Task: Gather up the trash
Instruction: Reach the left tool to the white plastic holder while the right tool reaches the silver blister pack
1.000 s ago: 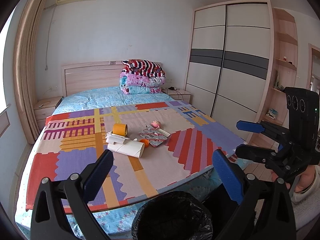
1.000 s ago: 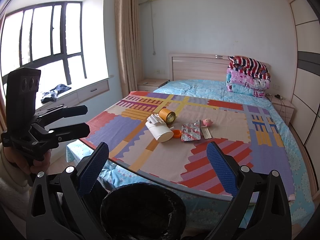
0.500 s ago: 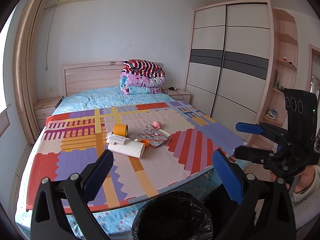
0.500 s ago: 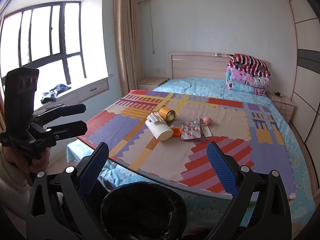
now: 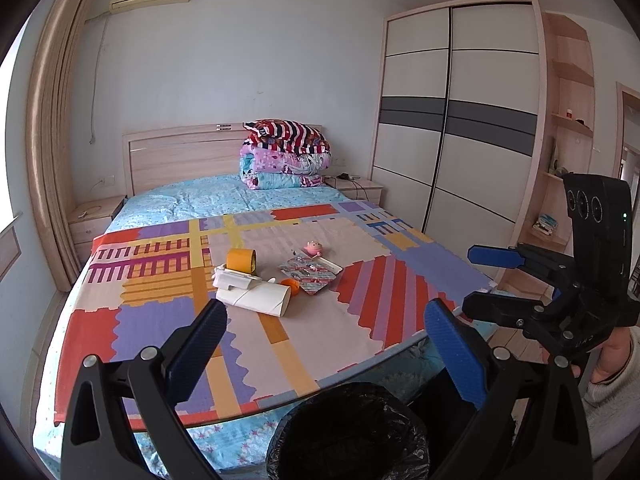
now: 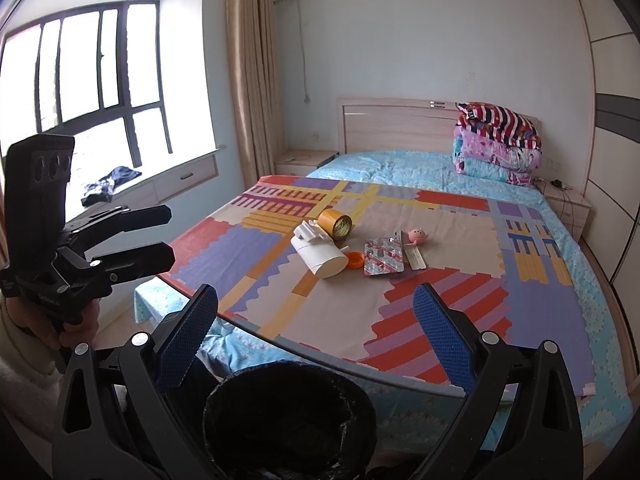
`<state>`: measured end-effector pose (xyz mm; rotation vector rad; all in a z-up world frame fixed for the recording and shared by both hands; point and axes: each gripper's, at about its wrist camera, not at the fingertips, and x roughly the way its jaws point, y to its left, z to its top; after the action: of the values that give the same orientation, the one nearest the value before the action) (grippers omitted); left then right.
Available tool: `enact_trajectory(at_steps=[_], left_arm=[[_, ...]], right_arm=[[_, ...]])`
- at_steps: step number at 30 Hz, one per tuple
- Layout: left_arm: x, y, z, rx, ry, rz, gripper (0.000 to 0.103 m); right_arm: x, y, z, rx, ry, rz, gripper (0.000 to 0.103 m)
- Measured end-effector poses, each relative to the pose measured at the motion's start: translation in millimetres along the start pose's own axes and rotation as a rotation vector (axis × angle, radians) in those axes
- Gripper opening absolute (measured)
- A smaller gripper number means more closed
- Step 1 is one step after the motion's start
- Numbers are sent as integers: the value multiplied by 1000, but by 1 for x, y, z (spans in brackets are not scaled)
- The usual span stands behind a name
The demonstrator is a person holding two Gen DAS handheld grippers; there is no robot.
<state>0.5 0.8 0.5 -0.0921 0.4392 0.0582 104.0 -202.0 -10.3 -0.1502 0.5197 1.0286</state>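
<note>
Right gripper [image 6: 316, 328] hangs above the bin [image 6: 288, 416], fingers spread wide, nothing between them. Ahead on the bed [image 6: 532, 280] lies a cluster: white tube [image 6: 320, 258], tape roll [image 6: 336, 222] just behind it, orange cap [image 6: 355, 259] touching the tube's right side, foil pack [image 6: 382, 258], pink toy [image 6: 417, 235]. Left gripper [image 6: 168, 236] off to the left, fingers apart, empty.

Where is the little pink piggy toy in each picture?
Left wrist view: the pink piggy toy sits near the middle of the picture, on the patterned mat, behind the foil packet.
Right wrist view: the pink piggy toy is right of the middle, just right of the foil packet.
Shared landmark: the yellow tape roll, to the toy's left in both.
</note>
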Motion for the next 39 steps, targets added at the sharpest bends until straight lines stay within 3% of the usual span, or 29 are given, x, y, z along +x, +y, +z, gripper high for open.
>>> enact_trajectory(at_steps=[13,20,25,30,39], left_arm=[[35,22,-4,-20,62,18,95],[74,48,1,-11,111,46,95],[108,74,3,-4,150,110,95],[143,95,6,-8,196,124,95],[184,120,7,-22,253,112,95]], right_arm=[[32,-9,2,3,39,-12,99],[70,-22,5,-8,77,-36,99],[105,-40,9,34,103,-22,99],[144,-55,9,26,151,-84,99],[185,-65,8,-6,210,-108,98]])
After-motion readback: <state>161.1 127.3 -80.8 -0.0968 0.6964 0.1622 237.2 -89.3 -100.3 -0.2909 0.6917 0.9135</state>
